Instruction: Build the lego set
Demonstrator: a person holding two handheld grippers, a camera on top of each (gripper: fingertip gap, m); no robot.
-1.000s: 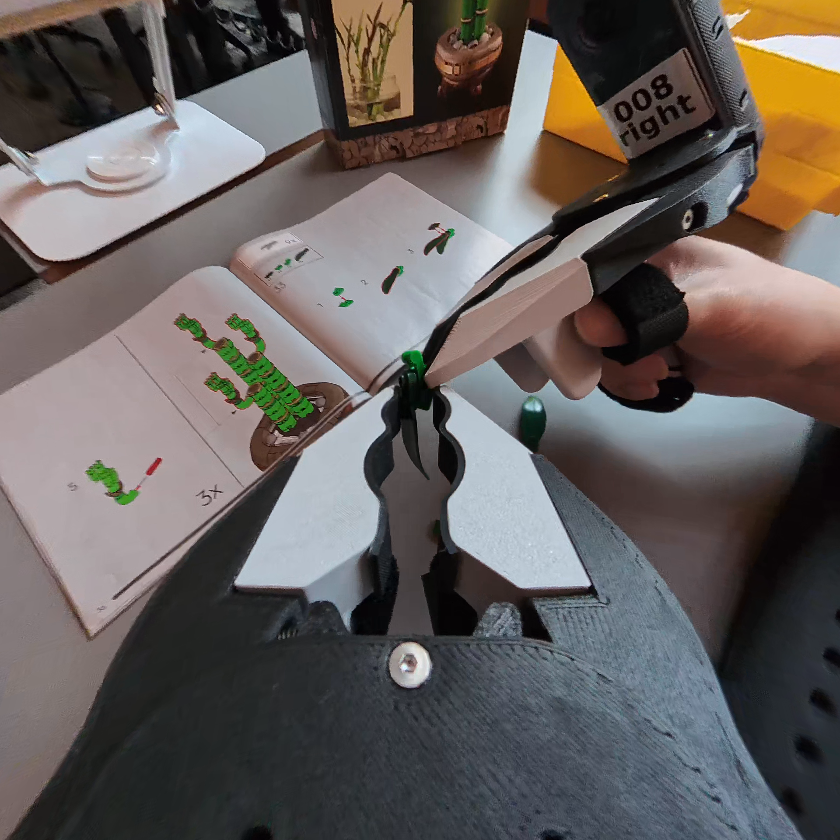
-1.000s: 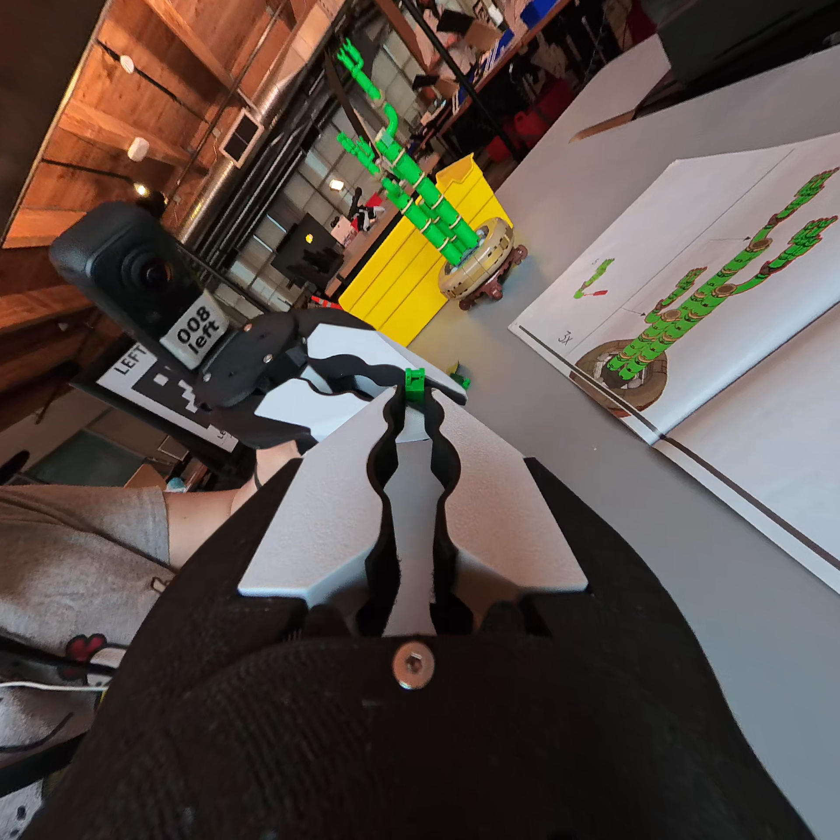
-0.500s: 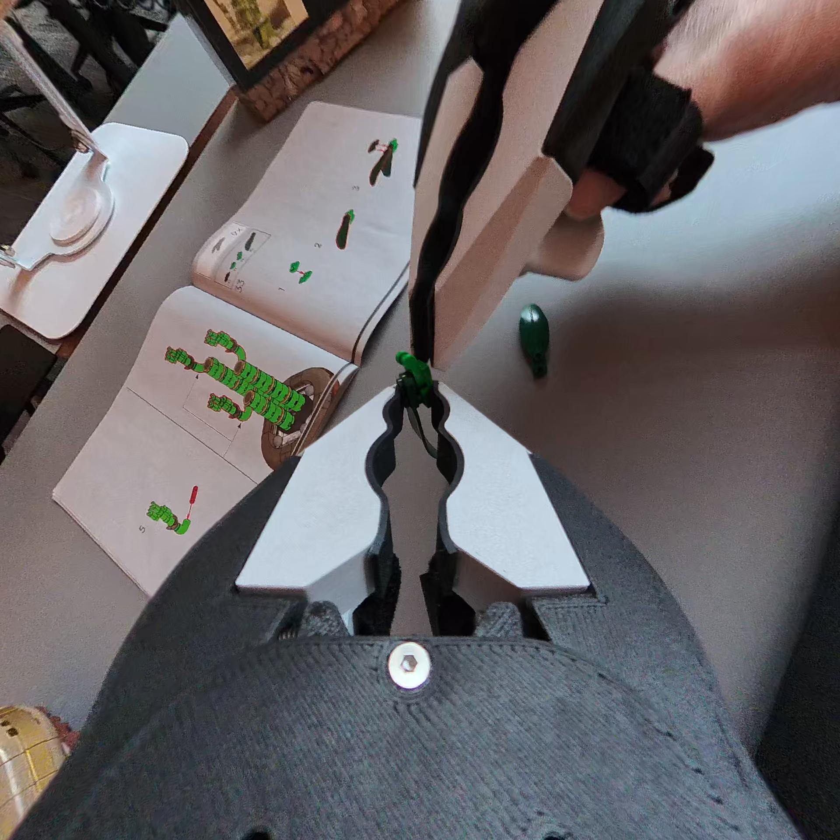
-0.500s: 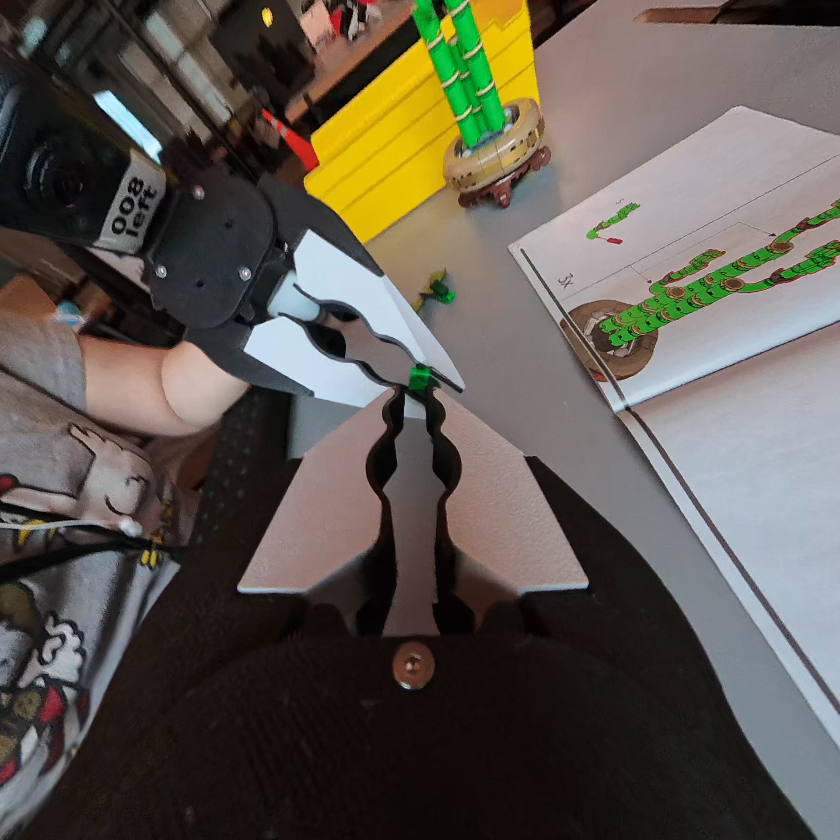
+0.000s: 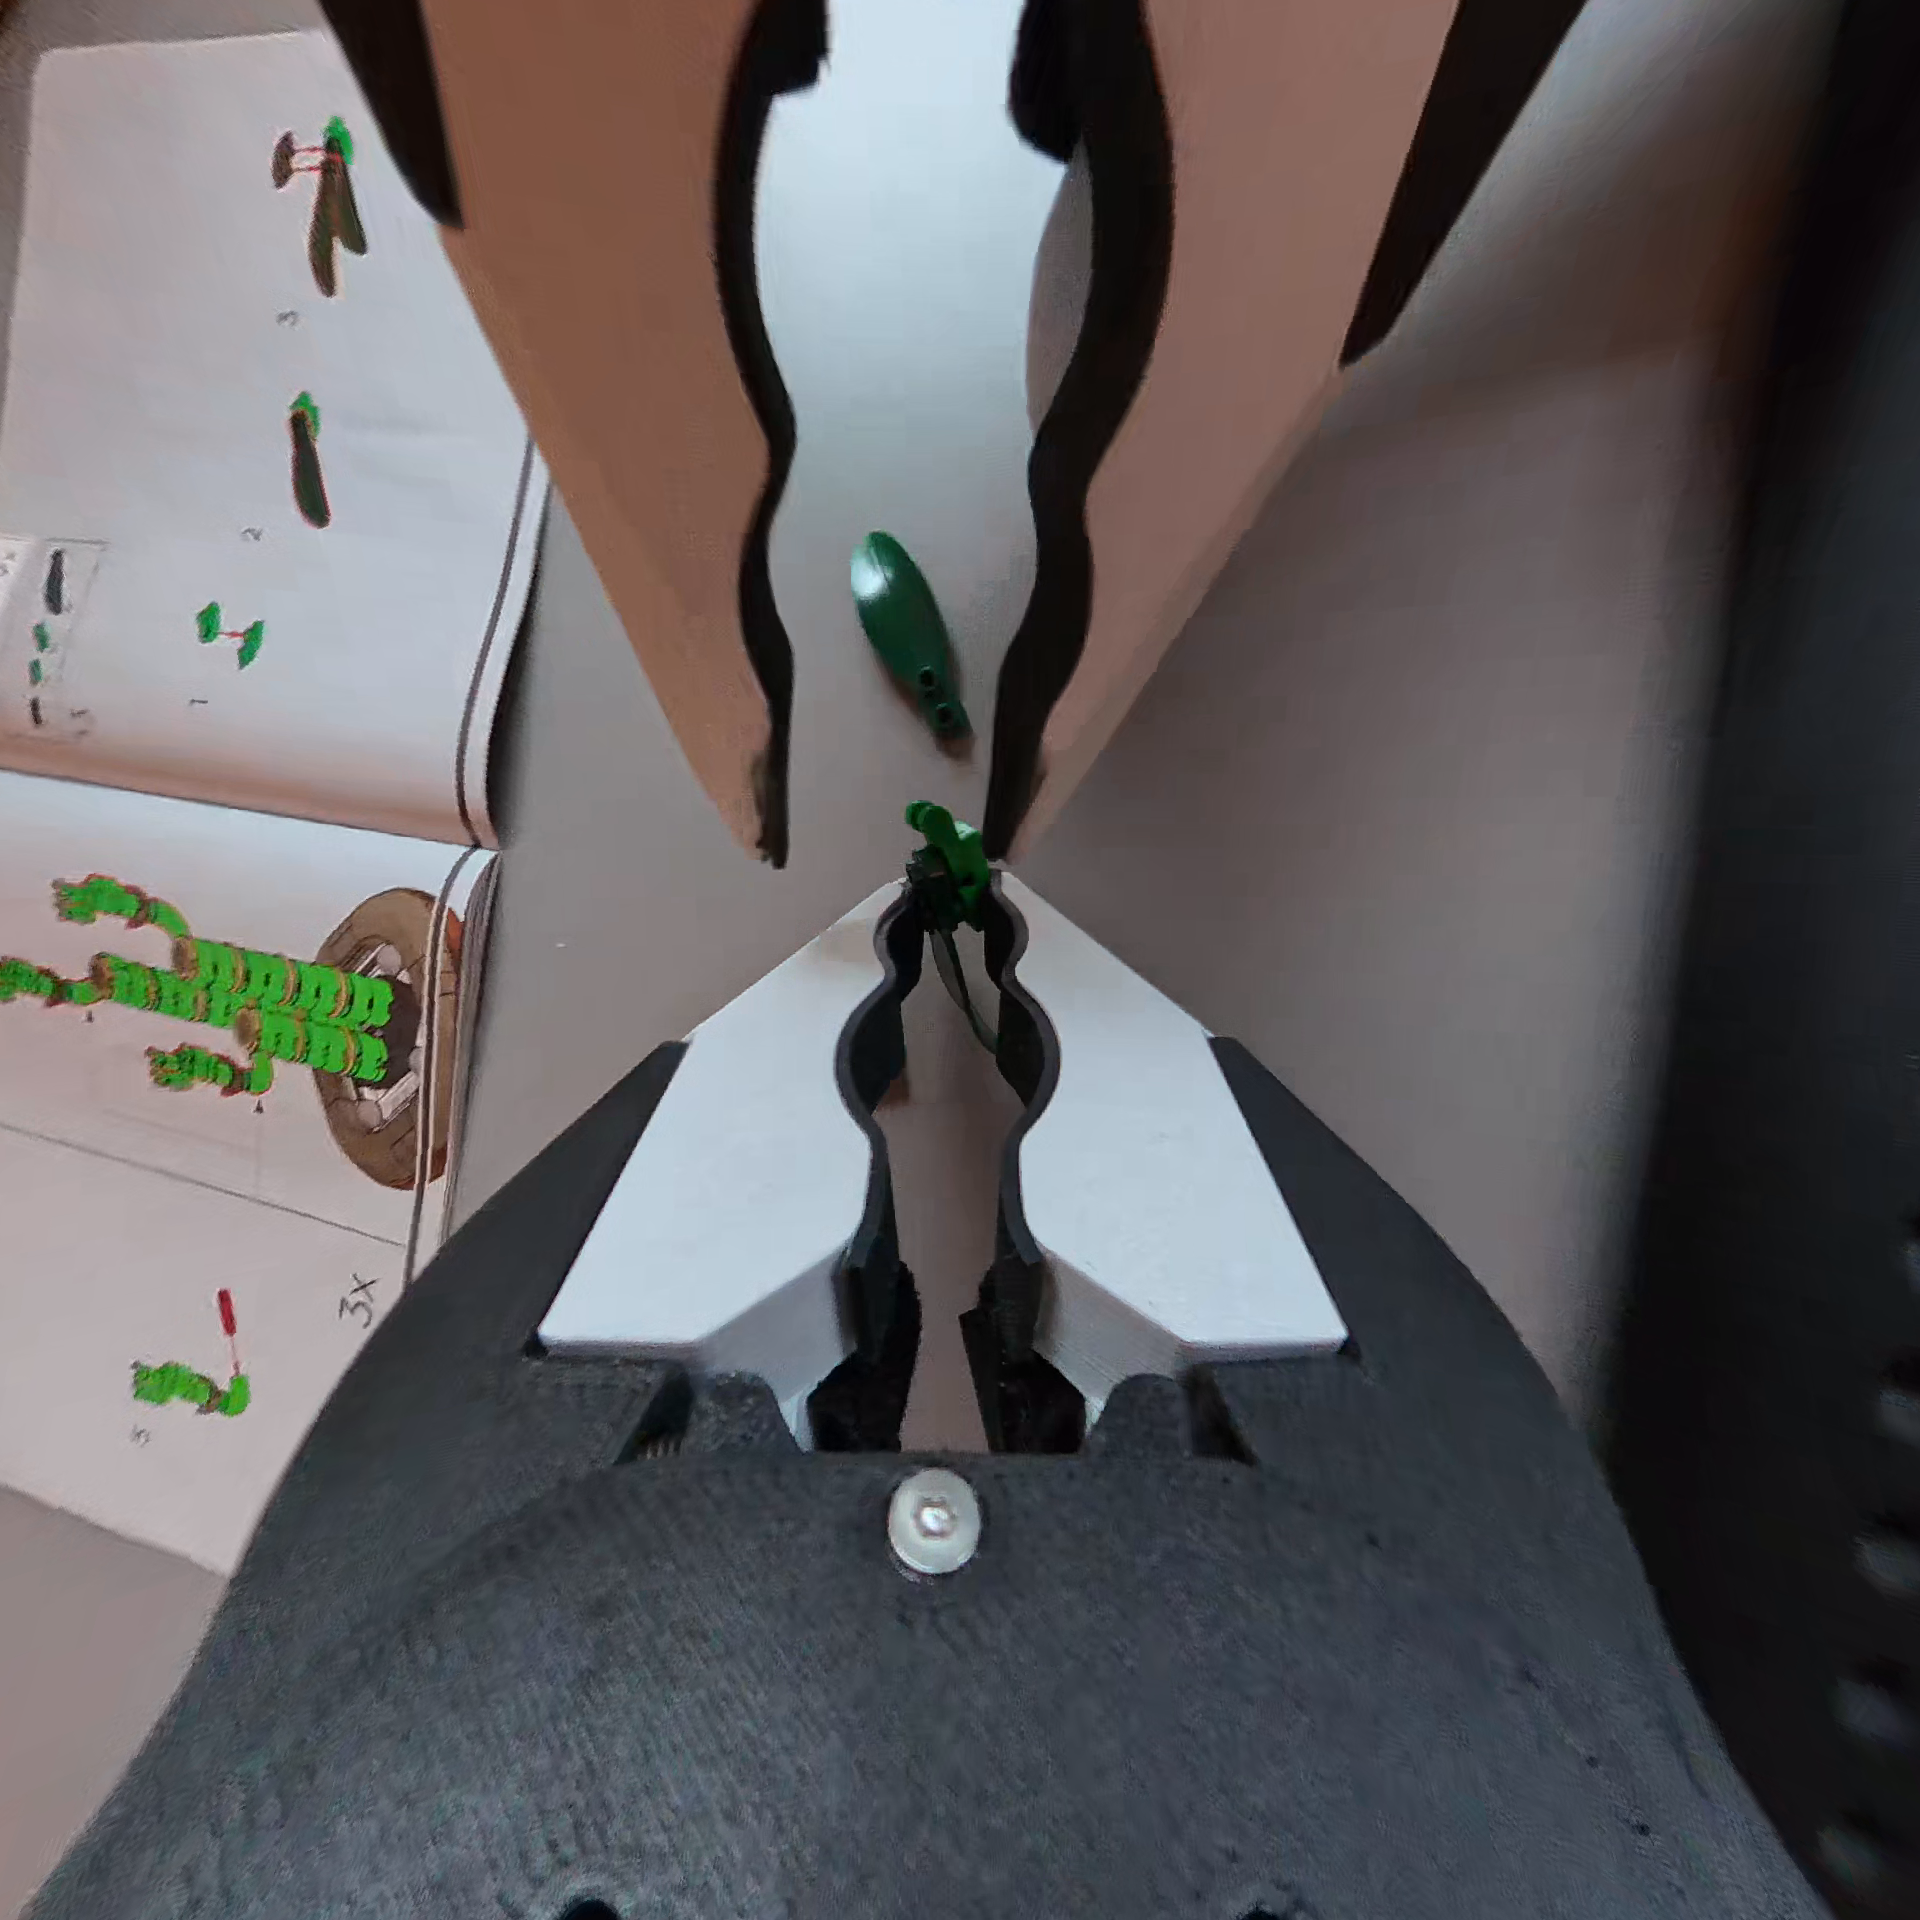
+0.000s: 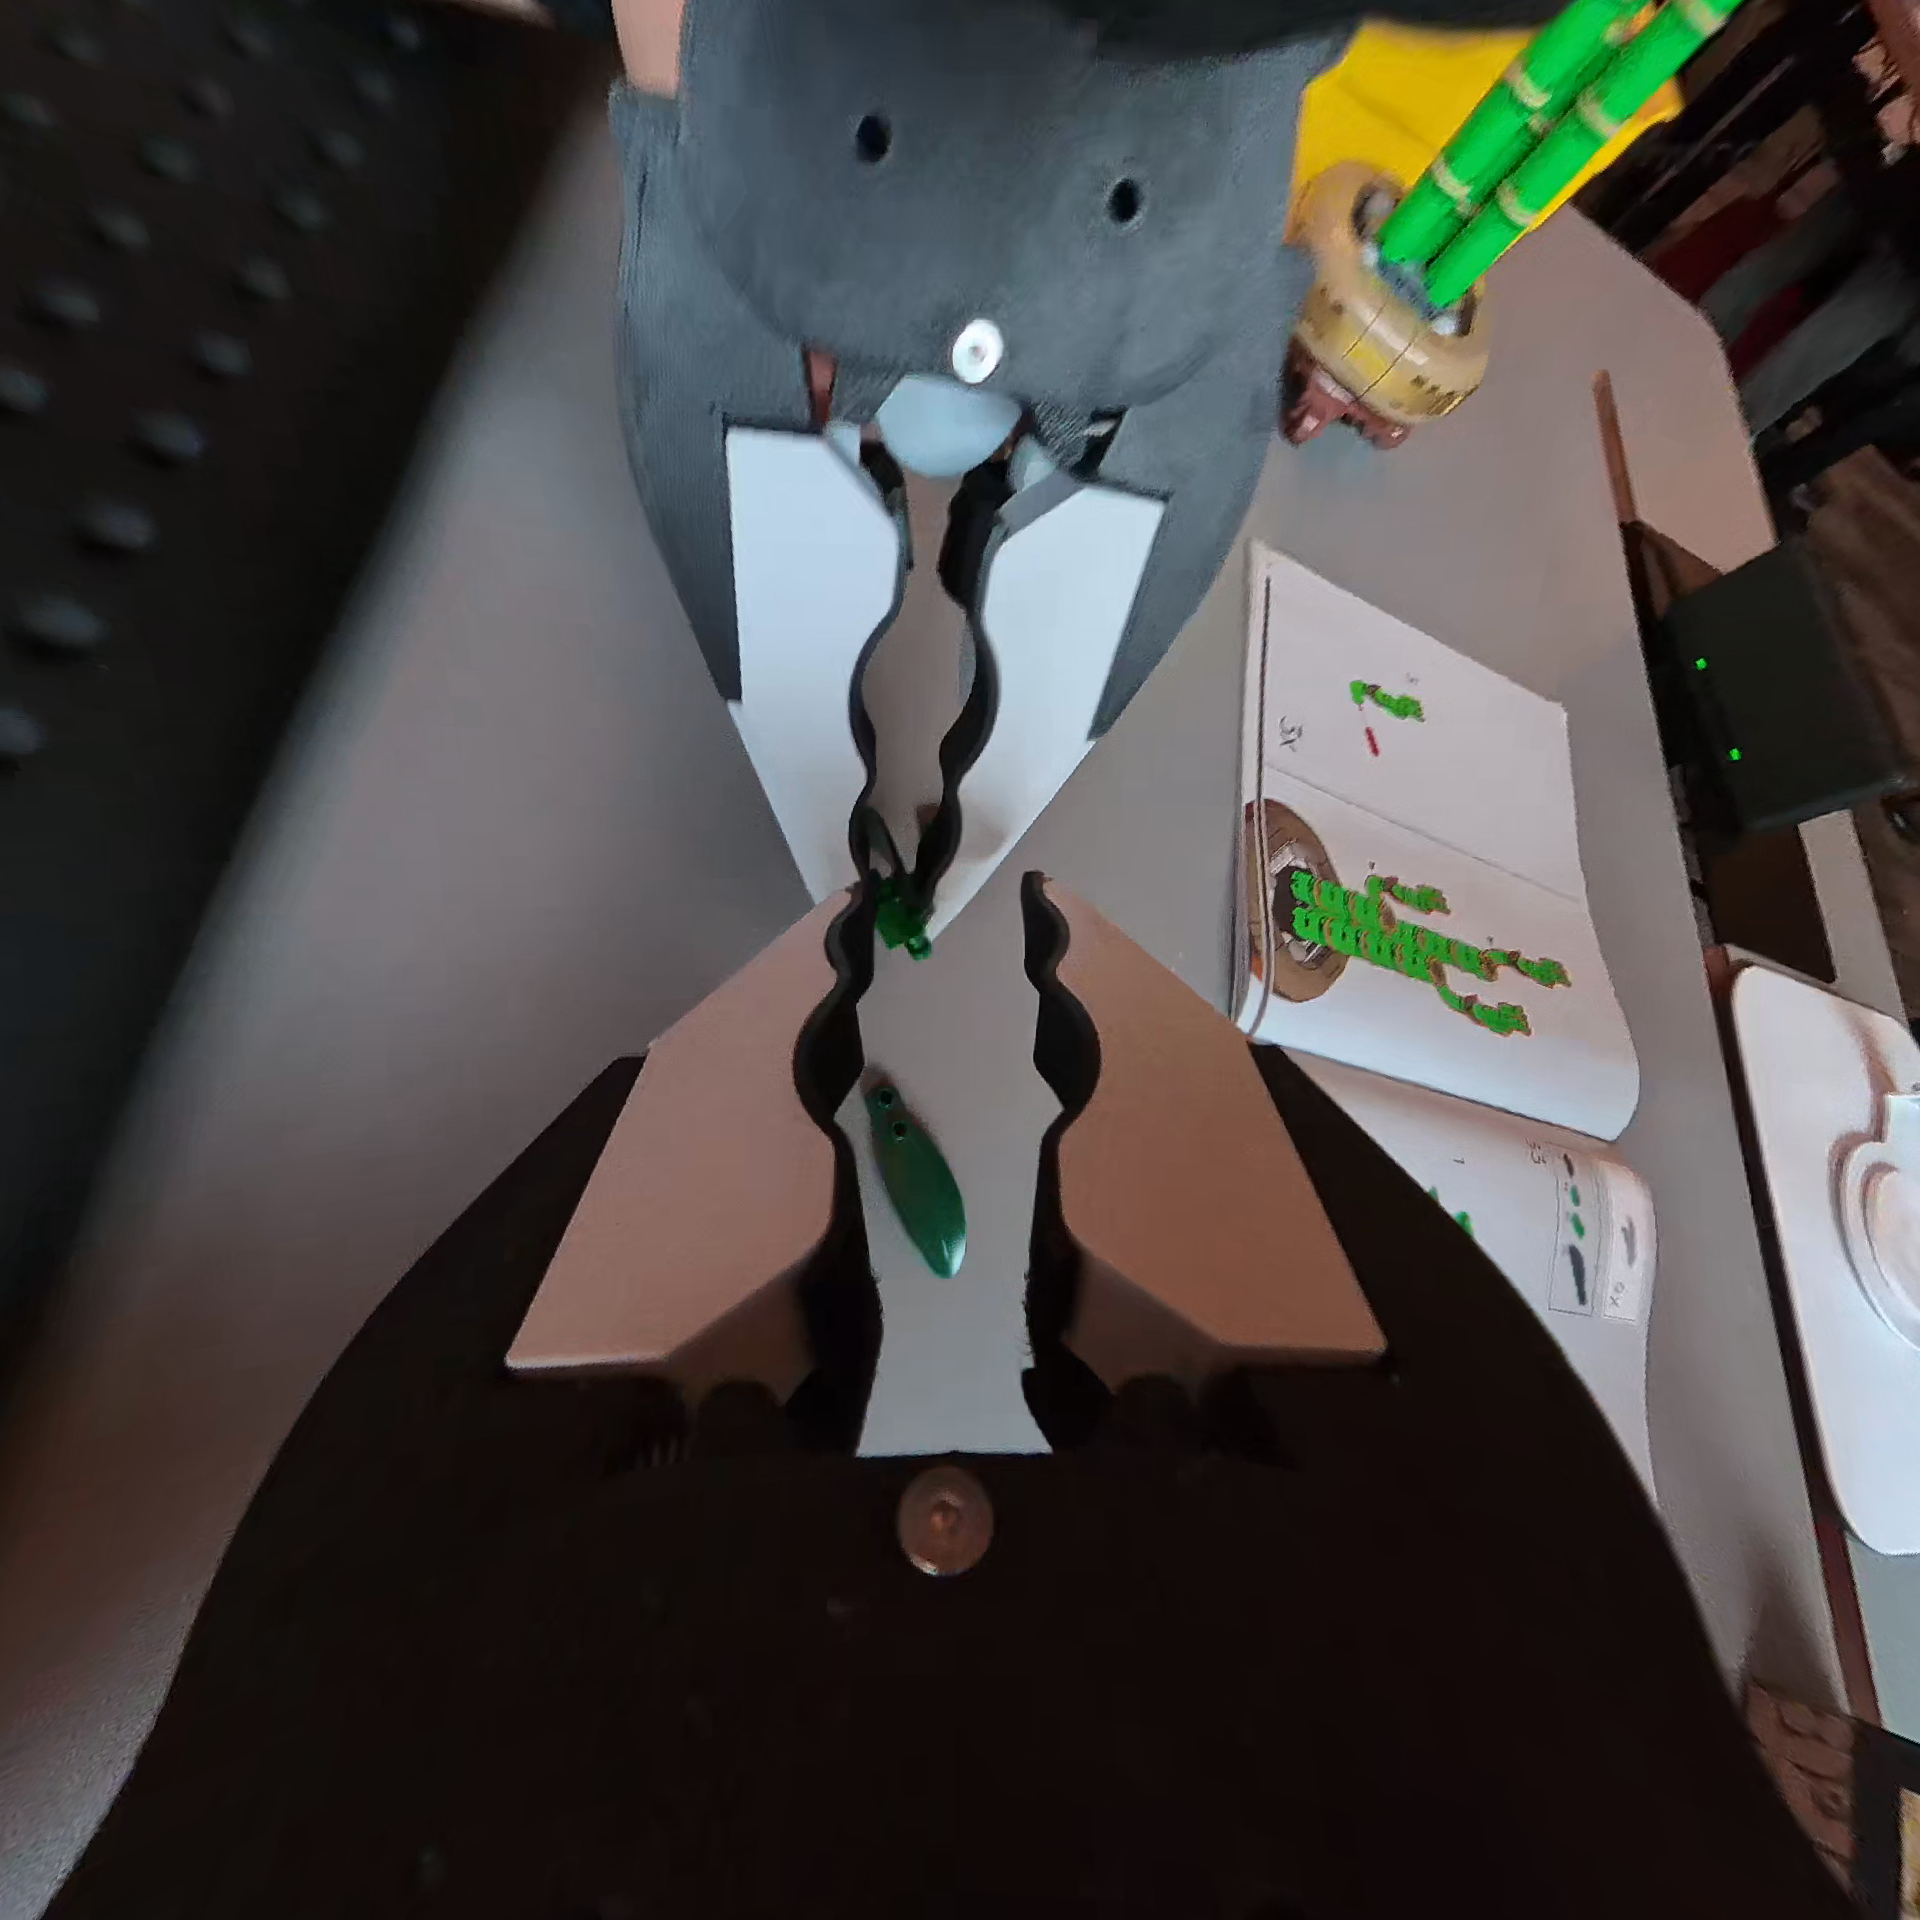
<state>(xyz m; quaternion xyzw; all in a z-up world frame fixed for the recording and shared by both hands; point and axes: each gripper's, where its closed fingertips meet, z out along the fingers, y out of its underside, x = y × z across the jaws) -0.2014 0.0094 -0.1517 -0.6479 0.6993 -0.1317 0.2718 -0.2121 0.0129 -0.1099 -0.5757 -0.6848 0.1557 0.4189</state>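
Since half a second ago the right gripper [image 6: 940, 899] has swung round to face the left gripper [image 5: 948, 883] tip to tip, and its jaws have spread apart; earlier they pinched the bright green piece together with the left one. Both views now look more steeply down at the smooth grey table [image 5: 1351, 675].

The left gripper, with white wedge-shaped fingers, wavy black rubber pads and a textured dark printed body, is clamped on the small bright green lego clip piece with a thin dark leaf stem [image 5: 943, 852]. One tip of the right gripper sits right against that piece; the other tip is well clear.

The glossy dark green teardrop lego leaf [image 5: 906, 636] lies flat on the table just beyond the held piece, seen between the right gripper's spread fingers; two small holes show at its narrow end.

The open paper instruction booklet [image 5: 208, 935] lies left of the held piece in the left wrist view, with printed green bamboo diagrams, step numbers and a quantity mark; not transcribed.

In the right wrist view the built bamboo model, green ringed stalks in a tan round pot [image 6: 1392, 301], stands beyond the held piece, blurred. A white moulded plastic tray [image 6: 1787, 1247] lies past the booklet.
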